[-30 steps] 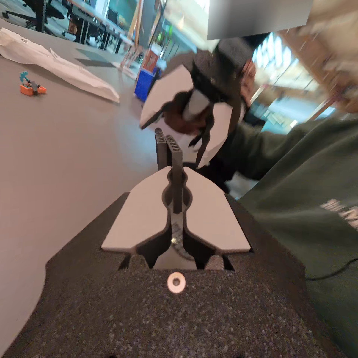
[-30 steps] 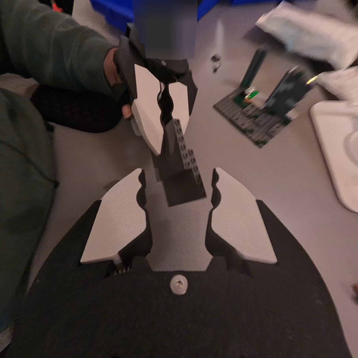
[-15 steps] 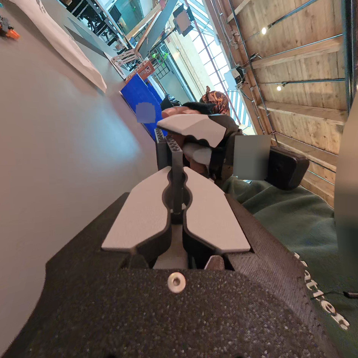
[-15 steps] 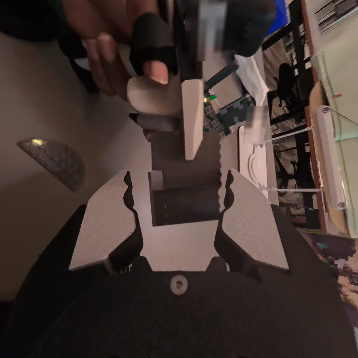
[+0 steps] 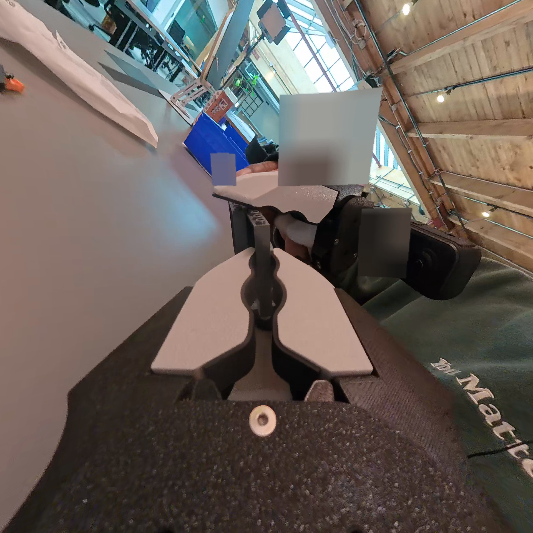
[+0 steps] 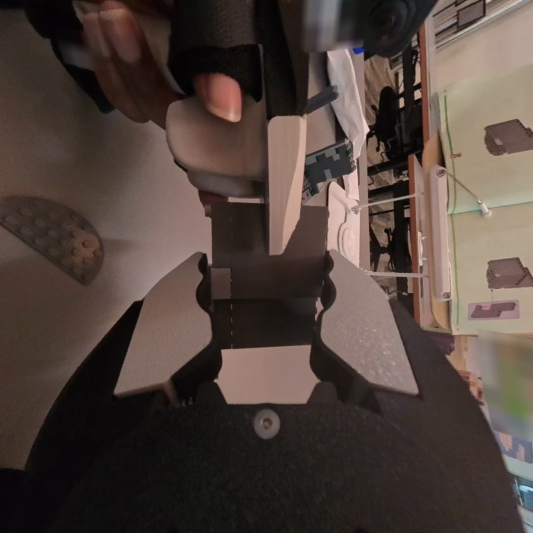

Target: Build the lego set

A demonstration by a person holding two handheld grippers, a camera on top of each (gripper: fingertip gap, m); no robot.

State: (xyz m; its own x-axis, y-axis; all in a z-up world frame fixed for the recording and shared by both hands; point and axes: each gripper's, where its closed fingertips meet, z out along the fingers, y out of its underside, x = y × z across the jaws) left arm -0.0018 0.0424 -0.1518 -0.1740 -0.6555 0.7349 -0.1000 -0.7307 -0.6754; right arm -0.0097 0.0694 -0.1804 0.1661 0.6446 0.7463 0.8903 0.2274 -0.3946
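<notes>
A dark grey lego piece (image 5: 262, 236) is held in the air above the grey table (image 5: 86, 230). My left gripper (image 5: 263, 251) is shut on it, and it shows edge-on between the jaws. In the right wrist view the same piece (image 6: 274, 317) is a broad dark slab. My right gripper (image 6: 266, 253) is shut on its two side edges. The left gripper's fingers (image 6: 285, 187) come down from the top and clamp the slab's far part. In the left wrist view the right gripper's fingers (image 5: 288, 196) sit over the piece's far end.
A half-round grey studded plate (image 6: 54, 236) lies on the table at left. A partly built dark model (image 6: 328, 167), a white tray (image 6: 343, 230) and an open instruction booklet (image 6: 490, 202) are at right. A white paper bag (image 5: 86, 78) and a small orange model (image 5: 13, 85) lie far left. Less than 4 cm separates the two grippers' tips.
My right gripper, open and apart from the piece a second ago, has come around it and closed on its sides. Both views have tilted. The left gripper stays shut on the piece.
</notes>
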